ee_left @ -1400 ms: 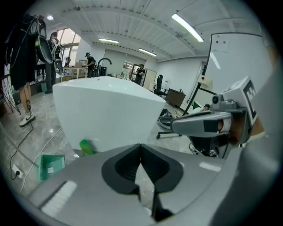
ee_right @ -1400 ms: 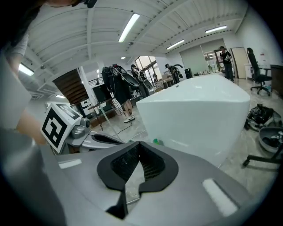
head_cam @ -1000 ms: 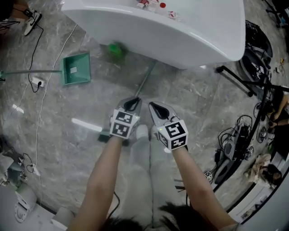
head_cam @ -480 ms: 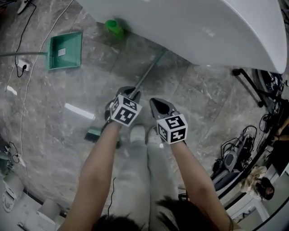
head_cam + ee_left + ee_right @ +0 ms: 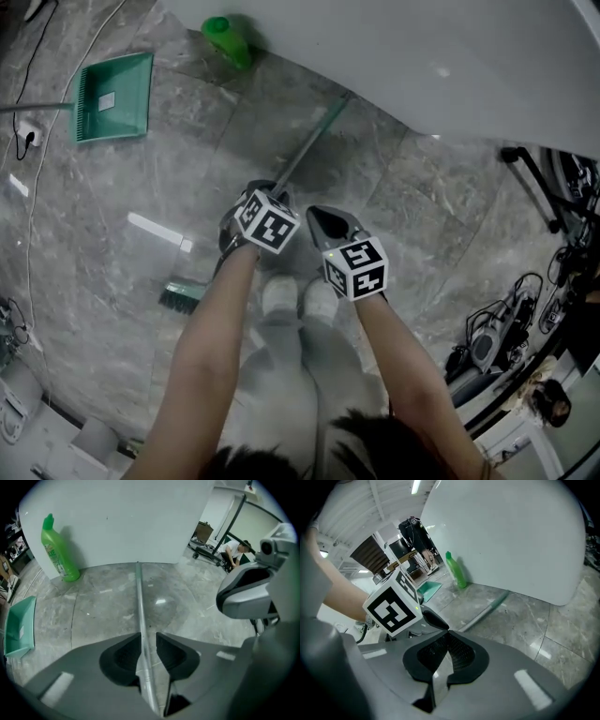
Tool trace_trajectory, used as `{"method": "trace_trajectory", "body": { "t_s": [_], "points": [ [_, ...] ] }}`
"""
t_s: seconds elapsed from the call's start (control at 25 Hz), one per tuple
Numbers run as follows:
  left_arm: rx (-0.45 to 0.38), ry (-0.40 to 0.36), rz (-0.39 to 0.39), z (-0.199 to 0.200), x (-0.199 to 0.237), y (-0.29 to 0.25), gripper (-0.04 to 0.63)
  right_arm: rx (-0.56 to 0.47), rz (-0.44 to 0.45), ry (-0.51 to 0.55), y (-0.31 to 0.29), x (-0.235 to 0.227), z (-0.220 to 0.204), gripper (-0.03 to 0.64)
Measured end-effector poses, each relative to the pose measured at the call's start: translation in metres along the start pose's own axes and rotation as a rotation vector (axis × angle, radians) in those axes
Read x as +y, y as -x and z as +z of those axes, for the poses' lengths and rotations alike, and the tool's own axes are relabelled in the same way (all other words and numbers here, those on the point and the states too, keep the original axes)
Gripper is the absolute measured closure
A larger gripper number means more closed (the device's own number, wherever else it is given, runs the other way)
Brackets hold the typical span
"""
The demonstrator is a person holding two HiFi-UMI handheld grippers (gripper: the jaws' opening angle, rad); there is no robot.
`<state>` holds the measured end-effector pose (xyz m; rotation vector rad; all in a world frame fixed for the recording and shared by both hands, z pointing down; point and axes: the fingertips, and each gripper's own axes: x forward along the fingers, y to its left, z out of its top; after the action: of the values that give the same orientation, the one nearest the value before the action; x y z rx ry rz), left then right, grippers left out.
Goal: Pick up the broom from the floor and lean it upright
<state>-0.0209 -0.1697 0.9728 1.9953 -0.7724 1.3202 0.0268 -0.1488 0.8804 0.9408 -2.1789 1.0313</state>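
Observation:
The broom lies flat on the grey stone floor. Its thin handle (image 5: 309,141) runs up to the white counter and its green brush head (image 5: 183,295) lies near my left forearm. My left gripper (image 5: 265,189) points steeply down over the handle. In the left gripper view the handle (image 5: 138,597) passes between the jaws of the left gripper (image 5: 147,632). These jaws have just been opening, and a gap shows beside the right pad. My right gripper (image 5: 314,214) hovers close to the right, its tips (image 5: 449,632) shut together on nothing, with the handle (image 5: 487,609) beyond them.
A big white rounded counter (image 5: 422,47) overhangs the far end of the handle. A green bottle (image 5: 228,42) stands at its foot and a green dustpan (image 5: 112,94) lies to the left. The person's shoes (image 5: 300,295) are right below the grippers. Cables and stands (image 5: 525,281) crowd the right side.
Both grippers have sunk toward the floor as the person bent down. The left gripper now straddles the broom handle. The broom has not moved.

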Motion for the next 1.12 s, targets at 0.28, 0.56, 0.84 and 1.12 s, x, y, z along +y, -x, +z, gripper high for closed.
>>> {"method": "trace_trajectory", "body": {
  "t_s": [0.28, 0.56, 0.84, 1.12],
  "points": [
    [0.053, -0.006, 0.005, -0.008, 0.011, -0.034, 0.493, 0.005, -0.005, 0.014, -0.015, -0.021, -0.010, 0.615],
    [0.065, -0.002, 0.010, -0.004, 0.013, -0.044, 0.506, 0.000, -0.017, 0.017, -0.017, -0.035, -0.010, 0.615],
    [0.045, 0.082, -0.031, -0.002, 0.011, -0.034, 0.520, 0.019, -0.015, 0.025, -0.010, -0.028, -0.010, 0.615],
    [-0.009, 0.093, -0.016, 0.009, 0.009, 0.004, 0.523, 0.008, -0.011, 0.024, 0.013, -0.010, 0.008, 0.615]
  ]
}}
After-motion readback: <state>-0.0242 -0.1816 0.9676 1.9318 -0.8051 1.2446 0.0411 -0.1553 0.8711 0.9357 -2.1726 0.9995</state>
